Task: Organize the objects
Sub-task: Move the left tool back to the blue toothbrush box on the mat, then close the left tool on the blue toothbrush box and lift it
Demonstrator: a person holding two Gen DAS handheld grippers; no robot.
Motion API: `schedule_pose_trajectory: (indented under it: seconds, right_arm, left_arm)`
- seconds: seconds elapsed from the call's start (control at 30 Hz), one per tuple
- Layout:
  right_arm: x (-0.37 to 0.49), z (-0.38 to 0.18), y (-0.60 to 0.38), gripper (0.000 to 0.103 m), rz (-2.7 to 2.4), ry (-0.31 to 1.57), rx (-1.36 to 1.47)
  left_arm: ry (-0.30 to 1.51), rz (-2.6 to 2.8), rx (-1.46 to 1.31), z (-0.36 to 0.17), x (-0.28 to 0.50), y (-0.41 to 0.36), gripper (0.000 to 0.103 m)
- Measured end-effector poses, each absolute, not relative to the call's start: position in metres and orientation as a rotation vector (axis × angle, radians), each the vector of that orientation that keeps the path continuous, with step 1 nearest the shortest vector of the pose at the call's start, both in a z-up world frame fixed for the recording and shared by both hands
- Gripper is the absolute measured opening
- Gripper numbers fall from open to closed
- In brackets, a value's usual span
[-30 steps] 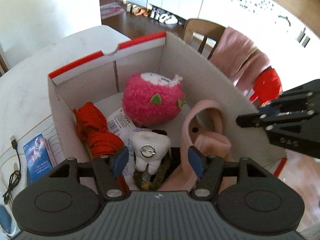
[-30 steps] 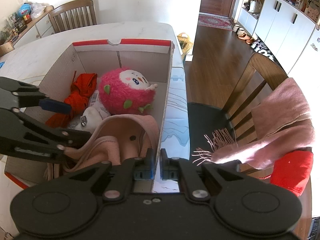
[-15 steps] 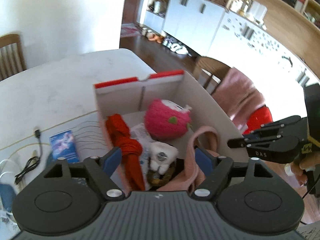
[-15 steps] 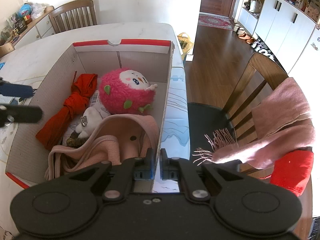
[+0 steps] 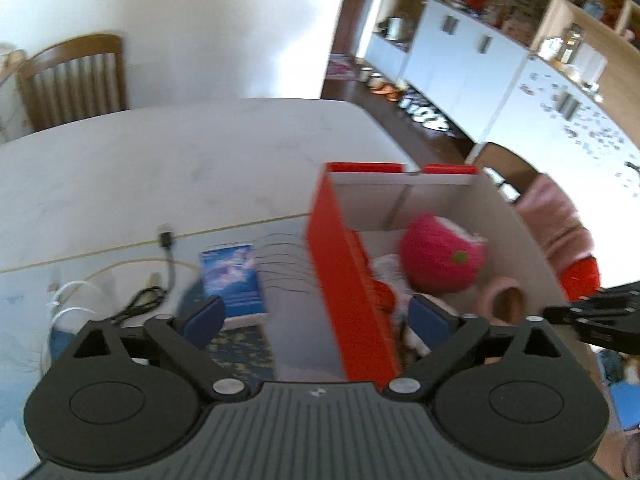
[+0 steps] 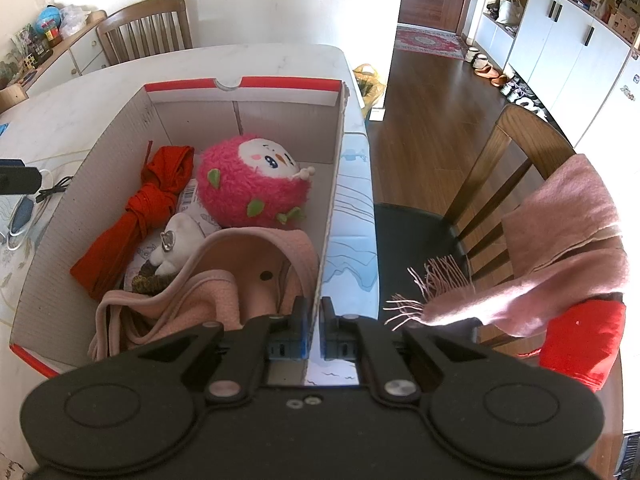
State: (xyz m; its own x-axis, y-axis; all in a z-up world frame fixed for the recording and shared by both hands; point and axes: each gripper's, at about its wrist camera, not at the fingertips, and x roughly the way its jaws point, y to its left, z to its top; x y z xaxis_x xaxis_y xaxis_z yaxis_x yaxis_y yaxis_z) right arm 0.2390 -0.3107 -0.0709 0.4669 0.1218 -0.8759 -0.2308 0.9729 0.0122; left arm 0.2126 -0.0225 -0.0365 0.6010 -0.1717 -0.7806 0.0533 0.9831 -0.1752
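A cardboard box (image 6: 240, 84), red outside, stands on the white table. It holds a pink round plush (image 6: 250, 184), a knotted red cloth (image 6: 136, 216), a small white tooth plush (image 6: 176, 240) and a pink cap (image 6: 248, 264). My right gripper (image 6: 316, 320) is shut on the near end of the box's right wall. My left gripper (image 5: 316, 316) hovers over the box's red left wall (image 5: 344, 280). Its jaws are opening wide, and the pads touch nothing. A blue packet (image 5: 232, 276) lies on the mat left of the box.
Black and white cables (image 5: 168, 248) lie beside the packet. A wooden chair (image 6: 516, 168) at the right carries a pink scarf (image 6: 560, 240) and a red cloth (image 6: 580, 344). Another chair (image 6: 144, 28) stands behind the table. The table edge runs just right of the box.
My left gripper has drawn back out of the box and swung left over its left wall, its jaws spreading wider. The right gripper and the box have stayed put.
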Motion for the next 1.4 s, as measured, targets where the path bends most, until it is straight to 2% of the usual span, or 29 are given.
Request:
schedule_pose_trajectory:
  seconds: [0.5,1.13,1.23,1.3,1.4]
  right_arm:
    - [0.241,-0.073,-0.311,0.005,0.202,1.08,-0.119]
    - [0.248,-0.078,-0.306,0.005,0.187,1.108,-0.126]
    - [0.248,-0.079,-0.305,0.005,0.186,1.112,-0.125]
    - [0.247,-0.079,-0.305,0.005,0.185,1.112,-0.126]
    - [0.247,-0.08,-0.305,0.005,0.185,1.111,-0.125]
  left_arm:
    - [0.981,-0.001,-0.114,-0.1,0.261,0.002,0.102]
    - [1.024,0.055,-0.057,-0.142,0.294,0.0,0.101]
    - [1.019,0.055,-0.053,-0.143,0.294,0.0,0.093]
    - [1.022,0.051,-0.055,-0.143,0.294,0.0,0.077]
    - [1.023,0.044,-0.049,-0.144,0.295,0.0,0.071]
